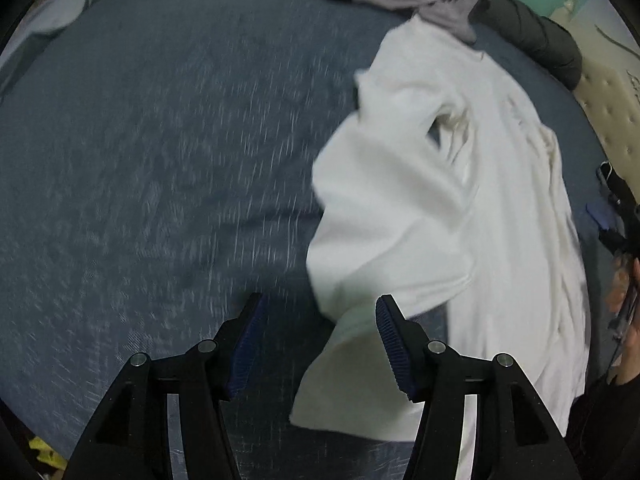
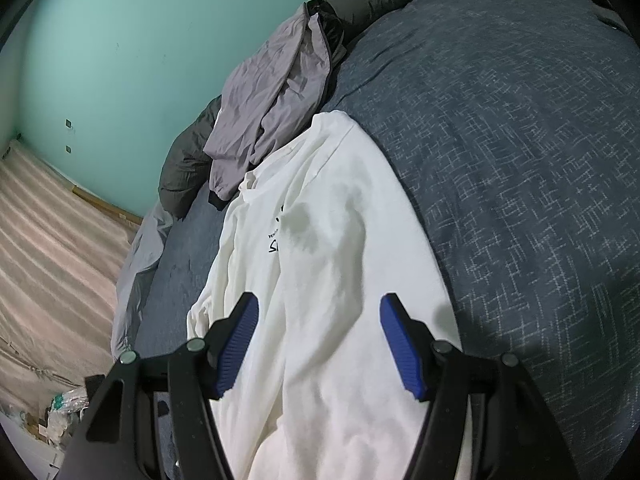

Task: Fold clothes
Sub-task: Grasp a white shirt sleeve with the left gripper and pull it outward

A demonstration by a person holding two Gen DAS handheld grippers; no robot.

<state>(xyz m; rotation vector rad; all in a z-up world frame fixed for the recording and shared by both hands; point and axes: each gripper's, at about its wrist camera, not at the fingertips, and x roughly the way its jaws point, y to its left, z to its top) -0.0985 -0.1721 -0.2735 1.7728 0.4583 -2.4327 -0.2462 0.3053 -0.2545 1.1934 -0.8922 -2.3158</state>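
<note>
The left tool (image 1: 318, 308) points steeply down at the bed, its jaws spread with nothing pinched; its blue ribbed pads (image 1: 394, 344) stand apart. A loose flap of the white shirt (image 1: 460, 208) lies in the gap near the right-hand pad, and whether the cloth touches that pad cannot be told. The left wrist view is smeared by motion blur. The right tool (image 2: 318, 308) is also spread, its blue pads (image 2: 238, 344) on either side of the shirt's lower part, and they pinch nothing.

The white shirt (image 2: 320, 260) lies lengthwise on the dark blue patterned bedspread (image 2: 520, 160), its collar at the far end and small black lettering on the chest. In the left wrist view one side of it is turned over onto the body. A crumpled grey garment (image 2: 272, 108) lies just beyond the collar, overlapping it. Behind that, a dark padded roll of bedding (image 2: 184, 172) runs along the far edge of the bedspread (image 1: 160, 160), under a teal wall (image 2: 140, 40).
</note>
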